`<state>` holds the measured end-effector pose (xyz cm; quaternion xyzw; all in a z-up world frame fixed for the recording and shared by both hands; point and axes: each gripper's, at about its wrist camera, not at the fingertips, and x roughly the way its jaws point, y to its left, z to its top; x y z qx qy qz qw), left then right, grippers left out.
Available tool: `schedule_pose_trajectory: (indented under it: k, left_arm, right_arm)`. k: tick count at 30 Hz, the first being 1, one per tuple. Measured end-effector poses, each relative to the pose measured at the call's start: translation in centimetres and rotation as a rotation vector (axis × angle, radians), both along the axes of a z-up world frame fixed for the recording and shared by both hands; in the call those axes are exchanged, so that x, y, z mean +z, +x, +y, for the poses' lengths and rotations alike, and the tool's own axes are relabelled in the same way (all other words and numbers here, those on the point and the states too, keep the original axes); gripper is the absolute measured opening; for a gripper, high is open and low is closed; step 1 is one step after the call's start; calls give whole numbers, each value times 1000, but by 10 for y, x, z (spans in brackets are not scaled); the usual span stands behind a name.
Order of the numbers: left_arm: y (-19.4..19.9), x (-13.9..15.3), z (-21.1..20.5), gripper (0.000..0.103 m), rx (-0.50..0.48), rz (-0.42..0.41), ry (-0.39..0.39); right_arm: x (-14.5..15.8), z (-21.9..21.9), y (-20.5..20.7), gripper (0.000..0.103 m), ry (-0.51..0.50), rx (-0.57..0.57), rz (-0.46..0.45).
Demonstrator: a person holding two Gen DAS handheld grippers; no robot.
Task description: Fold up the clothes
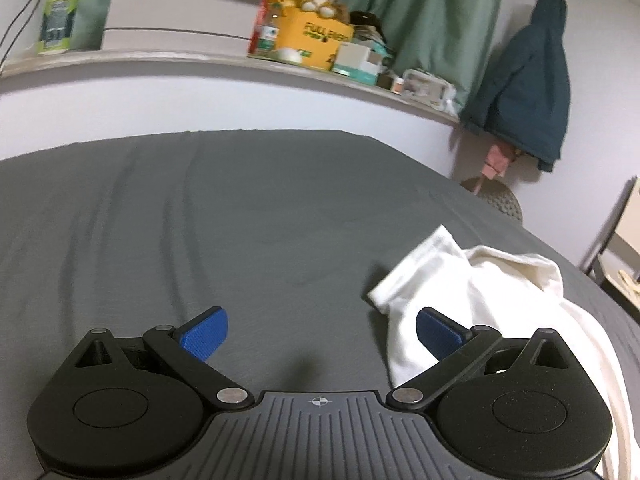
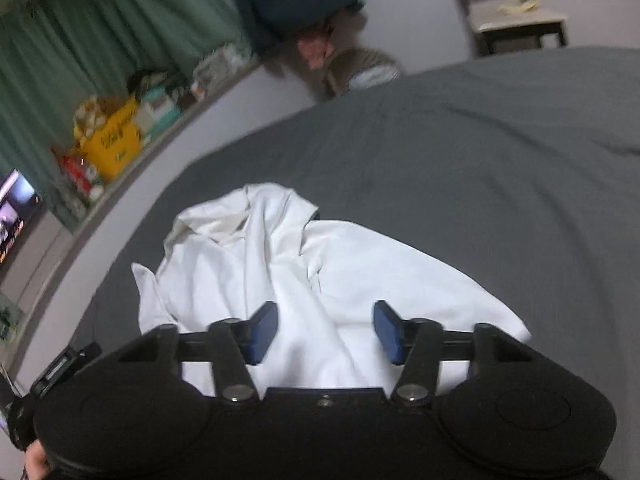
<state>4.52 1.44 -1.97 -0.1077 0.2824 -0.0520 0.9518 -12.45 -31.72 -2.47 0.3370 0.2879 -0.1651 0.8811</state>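
low over bed (image 1: 240, 220), both share garment (image 2: 320, 272)

A yellow box (image 1: 314, 38) in the upper middle of the left wrist view is showing dark print reading "FULL ENER", the rest cut off. The green can (image 1: 58, 22) at upper left is carrying print too blurred to read.

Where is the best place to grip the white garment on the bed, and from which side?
Probably the sleeve-like flap of the white garment: it lies flat and free on the gray bed, away from the crumpled middle. The open left gripper could approach from the bare bed side.
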Motion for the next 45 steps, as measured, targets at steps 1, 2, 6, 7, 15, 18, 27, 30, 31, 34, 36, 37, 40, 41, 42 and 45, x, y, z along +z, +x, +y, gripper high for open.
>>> schedule_pose_trajectory:
  k: [1, 2, 6, 7, 15, 18, 27, 30, 31, 34, 36, 37, 40, 41, 42, 45]
  left_arm:
    - [0, 1, -2, 103, -13, -6, 6]
    - [-2, 1, -5, 103, -29, -12, 8]
    - [-11, 3, -14, 103, -107, -36, 11]
    - [-14, 4, -17, 103, -127, -43, 12]
    - [-31, 10, -32, 103, -237, -73, 54]
    - [-33, 12, -33, 103, -231, -71, 55]
    - [-41, 17, -33, 103, -227, -76, 46]
    - [-45, 22, -27, 103, -200, -82, 34]
    - [-47, 24, -23, 103, -183, -85, 22]
    - [-50, 26, -12, 103, -150, -75, -10]
    - [-50, 25, -7, 103, -150, -54, -30]
    - [-50, 25, -6, 103, -154, -45, -40]
    - [-52, 24, -8, 103, -203, -36, -58]
    - [-53, 24, -11, 103, -221, -38, -49]
    - [-55, 24, -14, 103, -239, -40, -39]
    - [-59, 25, -22, 103, -306, -56, -30]
  right_arm:
    - [-6, -1, 7, 44, 16, 13, 3]
    - [-12, -2, 14, 42, 31, 26, 5]
    - [-35, -6, 41, 40, 93, 79, 16]
    - [-41, -6, 47, 39, 108, 91, 17]
    - [-42, 8, 46, 18, 32, 154, -49]
    - [-31, 16, 46, 15, -56, 170, -49]
    - [-9, 38, 42, 5, -148, 242, -155]
    - [9, 68, 42, 5, -234, 358, -242]
    - [12, 81, 44, 5, -261, 418, -251]
    - [4, 123, 54, 5, -323, 588, -187]
    - [-6, 140, 56, 8, -380, 640, -117]
    - [-10, 147, 57, 11, -415, 655, -86]
    - [-4, 149, 51, 20, -446, 660, -99]
    - [1, 146, 48, 24, -443, 655, -119]
    - [8, 140, 44, 25, -429, 636, -140]
    - [27, 122, 36, 28, -390, 568, -175]
